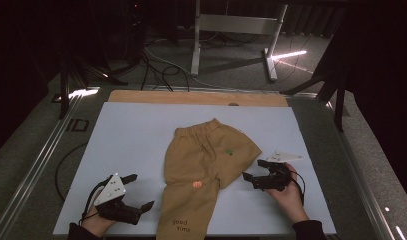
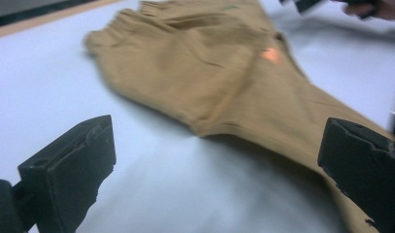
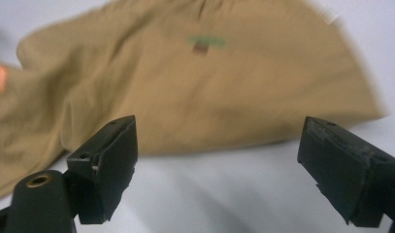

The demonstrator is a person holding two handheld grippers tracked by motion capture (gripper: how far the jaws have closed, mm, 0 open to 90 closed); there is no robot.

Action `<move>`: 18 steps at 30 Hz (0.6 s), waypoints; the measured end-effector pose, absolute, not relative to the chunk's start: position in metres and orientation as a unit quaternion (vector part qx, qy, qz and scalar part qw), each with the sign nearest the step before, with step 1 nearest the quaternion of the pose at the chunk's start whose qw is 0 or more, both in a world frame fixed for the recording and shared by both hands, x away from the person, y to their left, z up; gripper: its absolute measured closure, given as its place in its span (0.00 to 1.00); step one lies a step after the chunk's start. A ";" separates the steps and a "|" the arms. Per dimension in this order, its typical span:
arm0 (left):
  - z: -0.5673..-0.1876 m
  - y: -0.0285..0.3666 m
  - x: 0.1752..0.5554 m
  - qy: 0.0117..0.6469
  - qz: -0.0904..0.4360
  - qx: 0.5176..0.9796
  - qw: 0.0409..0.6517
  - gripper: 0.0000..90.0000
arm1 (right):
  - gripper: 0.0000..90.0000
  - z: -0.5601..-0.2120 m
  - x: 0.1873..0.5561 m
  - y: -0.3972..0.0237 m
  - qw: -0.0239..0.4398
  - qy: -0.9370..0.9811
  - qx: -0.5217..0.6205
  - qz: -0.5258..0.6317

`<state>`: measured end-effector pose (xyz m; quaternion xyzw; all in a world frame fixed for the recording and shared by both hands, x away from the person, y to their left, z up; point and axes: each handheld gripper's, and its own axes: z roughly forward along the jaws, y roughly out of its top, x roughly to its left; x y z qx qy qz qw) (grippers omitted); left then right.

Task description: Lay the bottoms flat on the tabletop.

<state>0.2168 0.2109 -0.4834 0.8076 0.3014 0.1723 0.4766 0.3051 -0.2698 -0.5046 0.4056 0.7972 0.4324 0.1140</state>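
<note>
Jaws spread wide (both grippers) flanking tan trousers [image 1: 203, 165].

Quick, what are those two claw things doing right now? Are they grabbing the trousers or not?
Left gripper: open, holding nothing, beside the tan trousers.
Right gripper: open, holding nothing, just short of the trousers' edge.

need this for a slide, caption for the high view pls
Tan cotton trousers lie partly folded on a pale blue mat, with the open left gripper and open right gripper alongside.
</note>
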 end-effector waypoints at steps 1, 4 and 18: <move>-0.484 0.211 0.217 0.306 0.183 0.806 0.471 0.01 | 0.16 -0.509 0.307 -0.267 0.114 0.801 0.407 0.424; -0.487 0.210 0.219 0.319 0.200 0.805 0.458 0.01 | 0.15 -0.516 0.311 -0.258 0.117 0.810 0.403 0.410; -0.489 0.216 0.221 0.336 0.205 0.793 0.465 0.01 | 0.89 -0.519 0.328 -0.247 0.156 0.837 0.403 0.337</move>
